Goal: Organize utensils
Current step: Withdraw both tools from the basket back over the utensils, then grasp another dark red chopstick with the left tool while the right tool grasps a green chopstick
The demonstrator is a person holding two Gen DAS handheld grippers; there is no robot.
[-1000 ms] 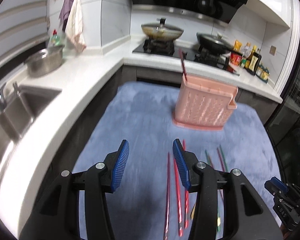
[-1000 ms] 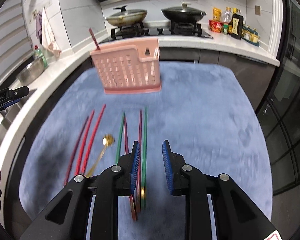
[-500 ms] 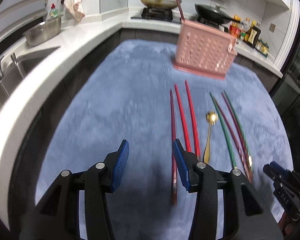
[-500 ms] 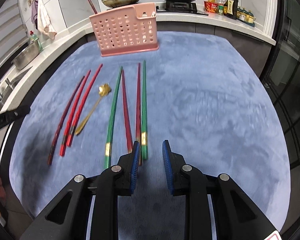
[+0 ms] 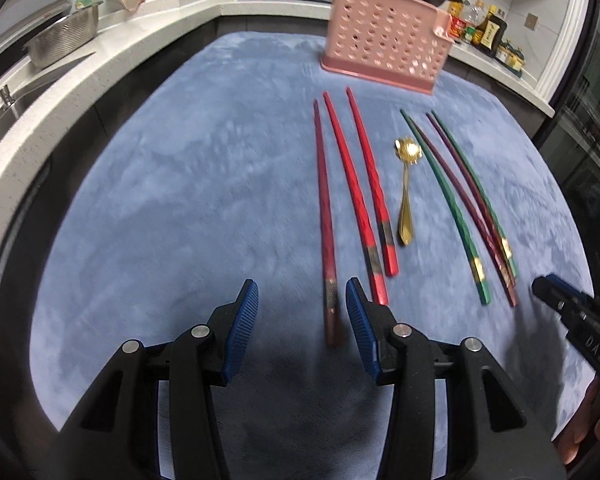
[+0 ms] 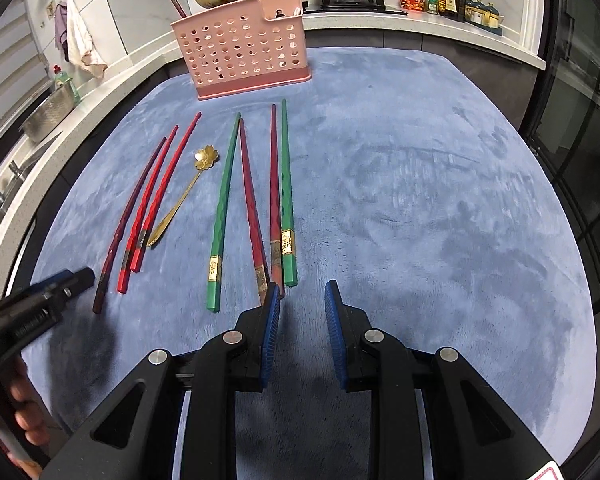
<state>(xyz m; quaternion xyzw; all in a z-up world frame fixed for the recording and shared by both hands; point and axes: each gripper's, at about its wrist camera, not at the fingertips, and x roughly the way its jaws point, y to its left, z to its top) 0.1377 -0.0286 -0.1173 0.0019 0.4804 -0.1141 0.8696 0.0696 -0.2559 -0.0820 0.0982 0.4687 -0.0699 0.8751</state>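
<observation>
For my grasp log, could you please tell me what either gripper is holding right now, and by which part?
Nothing is held. The left gripper is open with the dark red chopstick lying between its fingers, ungrasped; the right gripper is open and empty.

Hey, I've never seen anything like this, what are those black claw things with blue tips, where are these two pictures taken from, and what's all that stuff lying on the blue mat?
Those are two hand-held grippers, with no robot behind them. Each picture comes from a camera on one gripper, looking along its fingers. The left gripper and right gripper are both open and hold nothing. On the blue mat lie red chopsticks, green and dark red chopsticks and a gold spoon. Behind them stands a pink holder with one chopstick already inside. The left gripper's open jaws frame the near end of the darkest red chopstick.
</observation>
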